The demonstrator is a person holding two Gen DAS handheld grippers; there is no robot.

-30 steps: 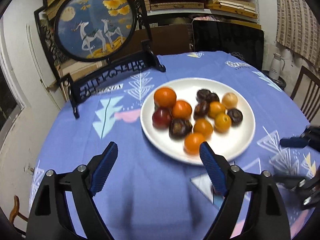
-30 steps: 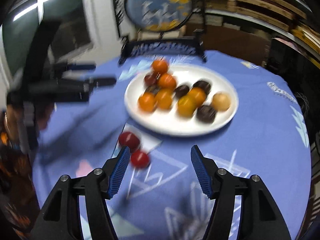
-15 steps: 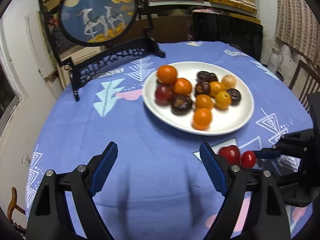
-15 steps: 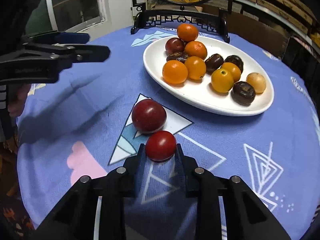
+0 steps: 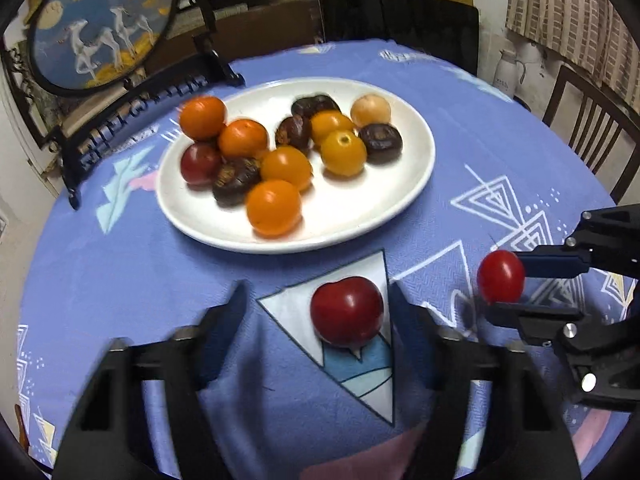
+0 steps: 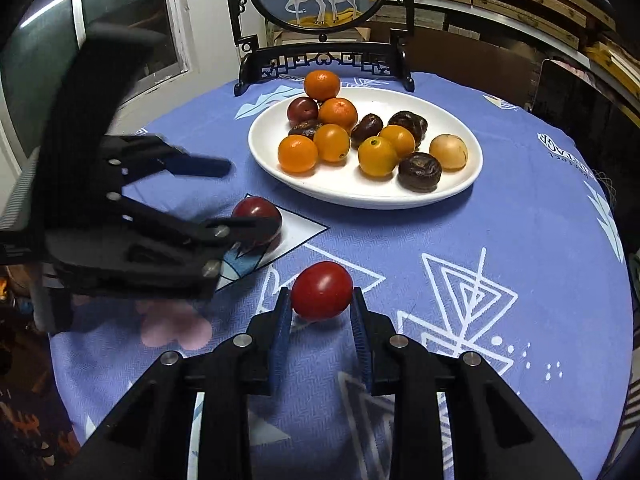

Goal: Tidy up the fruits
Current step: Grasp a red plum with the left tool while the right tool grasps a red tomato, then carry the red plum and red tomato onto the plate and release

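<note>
right gripper clamped on the small red tomato, near the table's front edge. left gripper jaws just closing around the bigger red fruit; contact looks not made, blurry.

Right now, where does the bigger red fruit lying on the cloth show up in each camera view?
Left wrist view: the big red fruit sits low centre, between the left gripper fingers, on a white triangle.
Right wrist view: it is left of centre, partly behind the left gripper.
Shared landmark: the white plate just beyond it.
</note>
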